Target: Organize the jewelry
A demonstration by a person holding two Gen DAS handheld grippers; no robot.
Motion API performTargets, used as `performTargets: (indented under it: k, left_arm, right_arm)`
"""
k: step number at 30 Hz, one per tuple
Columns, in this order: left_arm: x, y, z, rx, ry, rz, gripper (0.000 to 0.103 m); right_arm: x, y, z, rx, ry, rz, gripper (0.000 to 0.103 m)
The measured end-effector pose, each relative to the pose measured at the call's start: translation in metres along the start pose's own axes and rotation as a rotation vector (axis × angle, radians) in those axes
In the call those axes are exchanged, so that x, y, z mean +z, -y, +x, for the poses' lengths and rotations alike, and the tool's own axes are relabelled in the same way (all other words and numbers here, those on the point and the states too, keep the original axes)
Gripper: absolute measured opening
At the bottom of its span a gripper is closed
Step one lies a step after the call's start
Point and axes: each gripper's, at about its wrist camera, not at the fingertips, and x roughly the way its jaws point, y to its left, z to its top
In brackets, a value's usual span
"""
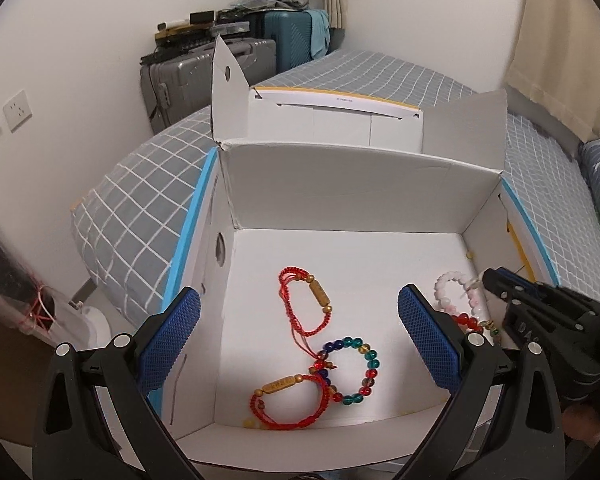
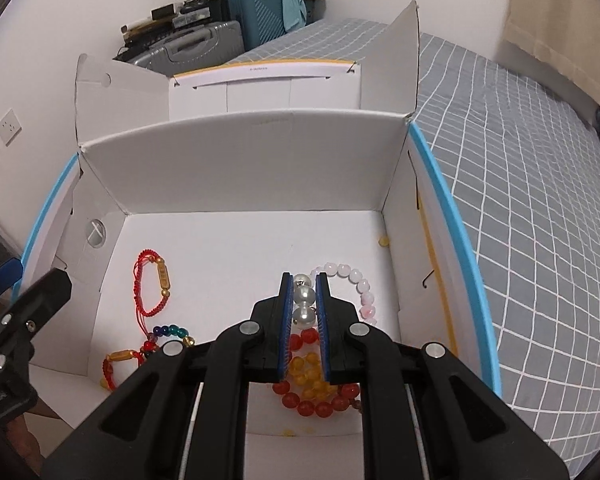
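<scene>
A white cardboard box (image 1: 340,184) (image 2: 240,160) sits open on the bed. Inside lie two red cord bracelets (image 1: 306,304) (image 1: 288,400) with gold tubes, a multicoloured bead bracelet (image 1: 354,368), a pink bead bracelet (image 1: 454,292) (image 2: 356,280), and red beads (image 2: 312,404) with amber beads (image 2: 308,376). My right gripper (image 2: 304,280) is shut on a pearl bracelet (image 2: 305,300) and holds it above the box floor. My left gripper (image 1: 300,304) is open and empty over the box's left side. The right gripper (image 1: 496,280) shows at the left wrist view's right edge.
The box stands on a grey checked bedsheet (image 2: 520,184). Suitcases (image 1: 208,76) with clutter on top stand against the far wall. A small amber bead (image 2: 384,241) lies in the box's far right corner. A wall socket (image 1: 18,110) is on the left.
</scene>
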Motion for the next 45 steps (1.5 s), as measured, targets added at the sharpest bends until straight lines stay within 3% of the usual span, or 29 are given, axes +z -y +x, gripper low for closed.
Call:
performTargets:
  k: [2, 10, 15, 25, 37, 45]
  left_arm:
    - [0.000, 0.000, 0.000, -0.008, -0.006, -0.005, 0.097]
    - [-0.002, -0.001, -0.016, -0.007, 0.020, -0.007, 0.097]
    - [-0.010, -0.002, -0.040, -0.009, 0.060, -0.007, 0.097]
    - [-0.041, 0.000, -0.079, 0.000, 0.121, 0.024, 0.097]
    - [-0.087, -0.014, -0.085, 0.002, 0.114, 0.012, 0.097]
    - [-0.092, -0.010, -0.088, 0.000, 0.118, 0.014, 0.097]
  right_arm:
    - [0.000, 0.000, 0.001, 0.004, -0.005, 0.005, 0.014]
    - [0.000, -0.001, -0.028, -0.013, 0.083, -0.001, 0.072]
    - [-0.012, 0.002, -0.066, -0.042, 0.169, -0.004, 0.094]
    - [-0.054, 0.002, -0.111, -0.037, 0.232, -0.018, 0.096]
    - [-0.097, 0.000, -0.118, -0.075, 0.230, -0.004, 0.096]
    - [-0.107, 0.004, -0.114, -0.087, 0.219, 0.006, 0.096]
